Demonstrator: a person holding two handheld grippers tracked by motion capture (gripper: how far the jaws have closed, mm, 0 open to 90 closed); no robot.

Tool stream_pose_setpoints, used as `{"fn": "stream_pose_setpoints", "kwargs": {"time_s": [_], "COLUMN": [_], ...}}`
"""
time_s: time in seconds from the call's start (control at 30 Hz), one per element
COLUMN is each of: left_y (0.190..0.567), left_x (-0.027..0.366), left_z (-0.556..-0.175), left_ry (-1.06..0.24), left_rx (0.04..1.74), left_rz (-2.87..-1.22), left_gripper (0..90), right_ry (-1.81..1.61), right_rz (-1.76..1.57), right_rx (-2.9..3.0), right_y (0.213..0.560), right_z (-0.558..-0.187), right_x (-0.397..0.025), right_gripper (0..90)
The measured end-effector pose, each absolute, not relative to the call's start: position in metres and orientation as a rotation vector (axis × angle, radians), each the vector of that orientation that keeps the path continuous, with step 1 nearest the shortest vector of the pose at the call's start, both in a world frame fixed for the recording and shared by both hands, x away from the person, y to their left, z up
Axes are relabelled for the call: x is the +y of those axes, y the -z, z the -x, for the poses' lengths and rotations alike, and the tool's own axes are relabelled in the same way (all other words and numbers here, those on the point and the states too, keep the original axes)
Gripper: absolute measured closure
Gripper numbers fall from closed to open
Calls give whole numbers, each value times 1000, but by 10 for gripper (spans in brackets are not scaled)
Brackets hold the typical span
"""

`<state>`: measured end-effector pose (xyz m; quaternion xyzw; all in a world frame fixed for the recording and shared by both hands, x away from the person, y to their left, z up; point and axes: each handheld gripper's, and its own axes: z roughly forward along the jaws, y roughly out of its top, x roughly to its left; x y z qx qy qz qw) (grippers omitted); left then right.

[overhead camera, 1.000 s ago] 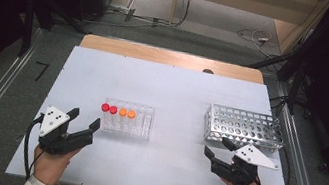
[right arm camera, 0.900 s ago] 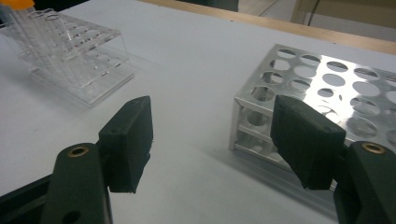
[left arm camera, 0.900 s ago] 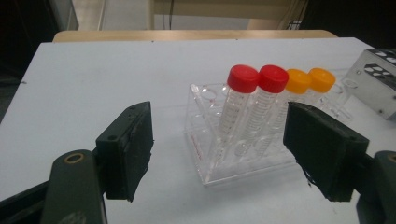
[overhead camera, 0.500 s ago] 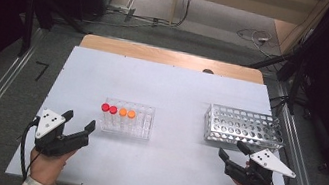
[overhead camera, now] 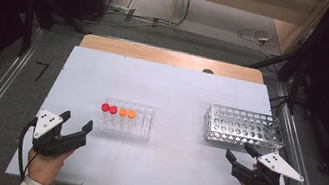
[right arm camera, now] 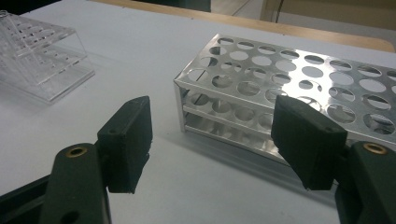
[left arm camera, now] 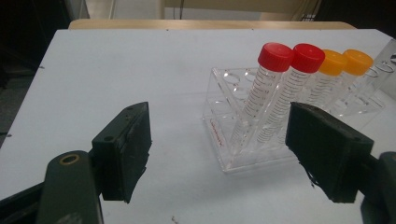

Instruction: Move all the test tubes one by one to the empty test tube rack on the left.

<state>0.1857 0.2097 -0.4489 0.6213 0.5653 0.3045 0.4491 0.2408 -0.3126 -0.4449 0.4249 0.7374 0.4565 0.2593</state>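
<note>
The left gripper point(overhead camera: 76, 126) is held with jaws apart near the table's point(overhead camera: 168, 88) front edge at 7 o'clock, gripping nothing; open tabletop lies between it and the clear rack point(overhead camera: 127, 119), just short of centre. The right gripper point(overhead camera: 240, 153) is likewise spread and empty at 5 o'clock, just before the metal rack point(overhead camera: 243, 128) at 3 o'clock. Four capped tubes are counted in the clear rack: two red-capped tubes point(left arm camera: 275, 84) and two orange-capped tubes point(left arm camera: 343, 70). Graduation marks are seen, but no writing can be read.
</note>
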Motion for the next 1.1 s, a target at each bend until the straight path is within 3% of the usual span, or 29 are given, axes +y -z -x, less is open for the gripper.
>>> {"fn": "stream_pose_setpoints", "kwargs": {"time_s": [1.1], "left_y": [457], "left_x": [229], "left_z": [-180], "left_ry": [-793], "left_rx": [1452], "left_rz": [-1523], "left_gripper": [219], "right_ry": [-1201], "right_rz": [-1276], "right_rx": [1897], "right_y": [448], "right_z": [-239], "right_x": [-353], "right_gripper": [265]}}
